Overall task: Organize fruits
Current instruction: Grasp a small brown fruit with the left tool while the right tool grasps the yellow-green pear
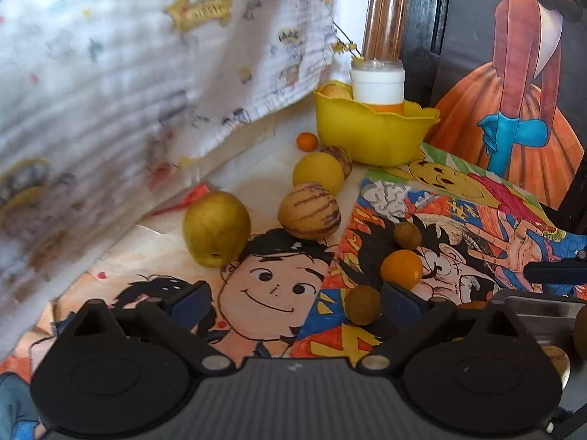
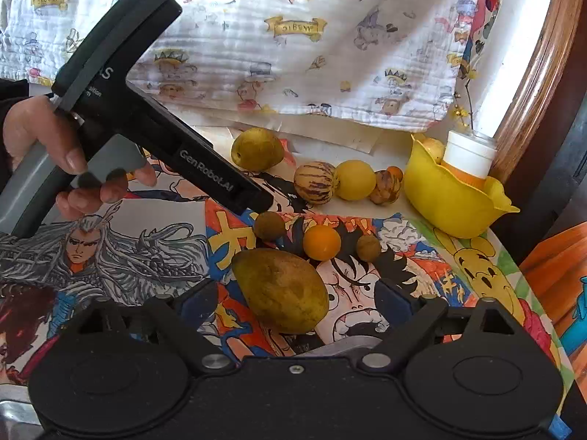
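My right gripper (image 2: 297,300) is open, and a large green-brown mango (image 2: 282,289) lies between its fingers; neither pad touches it. Just beyond it lie an orange fruit (image 2: 321,242) and two small brown fruits (image 2: 269,225) (image 2: 368,247). Farther back, in a row, are a green pear (image 2: 256,148), a striped melon (image 2: 315,182) and a yellow round fruit (image 2: 355,179). My left gripper (image 1: 295,304) is open and empty over the drawings, with a small brown fruit (image 1: 363,304) beside its right finger. A yellow bowl (image 1: 374,135) at the back holds one pale fruit.
A white-capped jar (image 2: 469,157) stands in the yellow bowl (image 2: 455,205). A printed white cloth (image 2: 293,36) hangs along the back. Coloured cartoon drawings (image 1: 271,286) cover the table. A hand (image 2: 40,135) holds the left gripper's handle. A dark wooden frame (image 2: 543,73) rises at the right.
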Motion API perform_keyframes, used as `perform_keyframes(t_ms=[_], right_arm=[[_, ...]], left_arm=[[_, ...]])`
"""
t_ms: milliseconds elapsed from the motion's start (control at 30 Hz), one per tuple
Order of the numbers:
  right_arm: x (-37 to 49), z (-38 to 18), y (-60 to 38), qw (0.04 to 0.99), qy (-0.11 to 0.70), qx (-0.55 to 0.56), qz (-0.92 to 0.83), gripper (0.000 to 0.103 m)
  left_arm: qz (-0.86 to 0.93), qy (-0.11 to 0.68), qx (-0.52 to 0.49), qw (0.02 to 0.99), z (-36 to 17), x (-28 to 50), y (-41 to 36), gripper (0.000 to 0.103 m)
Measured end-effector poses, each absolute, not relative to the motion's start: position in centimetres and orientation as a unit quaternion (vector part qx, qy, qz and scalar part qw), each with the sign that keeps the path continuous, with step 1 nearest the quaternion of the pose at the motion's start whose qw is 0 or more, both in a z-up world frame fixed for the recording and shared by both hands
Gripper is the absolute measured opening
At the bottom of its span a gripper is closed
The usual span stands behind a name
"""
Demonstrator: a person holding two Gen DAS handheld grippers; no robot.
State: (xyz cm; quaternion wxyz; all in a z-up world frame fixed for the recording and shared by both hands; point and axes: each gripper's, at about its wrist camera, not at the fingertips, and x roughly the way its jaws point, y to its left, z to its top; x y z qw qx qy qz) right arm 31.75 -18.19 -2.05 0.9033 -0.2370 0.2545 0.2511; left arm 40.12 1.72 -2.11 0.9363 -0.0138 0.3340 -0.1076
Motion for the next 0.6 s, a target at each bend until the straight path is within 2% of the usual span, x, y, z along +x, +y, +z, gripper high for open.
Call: perform_keyframes(t_ms=[167,300,600], right_arm=[[32.3,-2.7,-18.0,0.899,0.267,-0.231,0.259,0.082],[32.6,-3.0,-18.0,0.898,0.273,-0.224,0.261,0.079],[33.1,-3.2,-17.9,0.896,0.282,-0.217,0.266,0.072]], left_arm=[[-0.124,0.356,-0.038,0.925,-2.9,41.0,1.7,0.088],[-0.14,0.35,-0.042,0.925,-2.8,41.1,1.2,0.075],[-0.168,0.342,-0.043,0.924,-2.9,41.0,0.4,0.053]])
